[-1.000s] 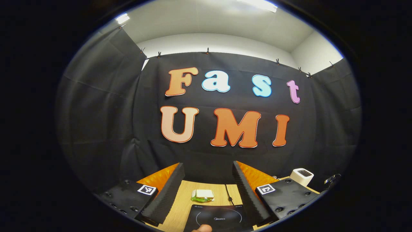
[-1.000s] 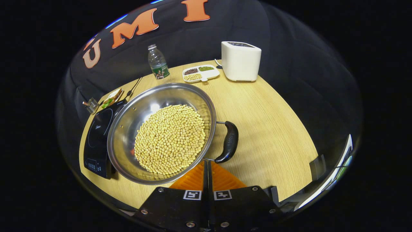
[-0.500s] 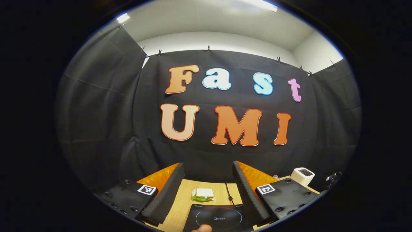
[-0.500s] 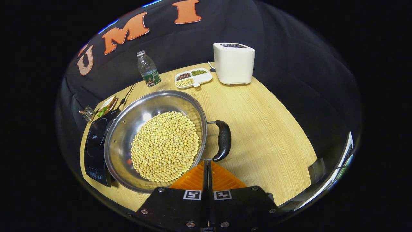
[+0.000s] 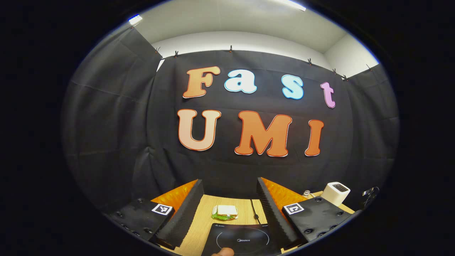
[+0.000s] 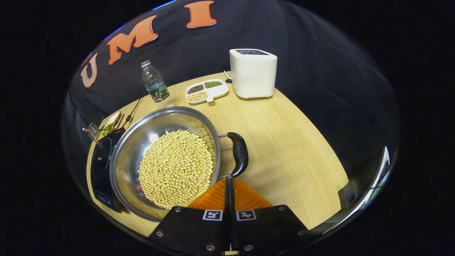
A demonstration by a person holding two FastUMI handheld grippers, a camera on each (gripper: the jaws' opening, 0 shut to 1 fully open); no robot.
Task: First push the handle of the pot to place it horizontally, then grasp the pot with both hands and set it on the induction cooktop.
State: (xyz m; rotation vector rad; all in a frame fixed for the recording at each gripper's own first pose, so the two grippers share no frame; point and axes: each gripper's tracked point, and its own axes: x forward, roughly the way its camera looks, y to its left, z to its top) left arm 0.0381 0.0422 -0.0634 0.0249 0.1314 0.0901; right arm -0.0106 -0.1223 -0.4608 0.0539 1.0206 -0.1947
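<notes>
Right tool (image 6: 228, 182) clenched tight on nothing, tips just beside the near end of the pot handle (image 6: 239, 154); the handle's long axis runs away from the tool, along the pot (image 6: 164, 160) rim; a sideways nudge looks next, by my read; the pot sits on the surface (image 6: 284, 142), its far rim over the induction cooktop (image 6: 100, 164); left tool (image 5: 227, 206) released, empty, raised above the cooktop, farther off.

Shiny metal pot (image 6: 142, 142), matt wood table (image 6: 284, 142)
</notes>
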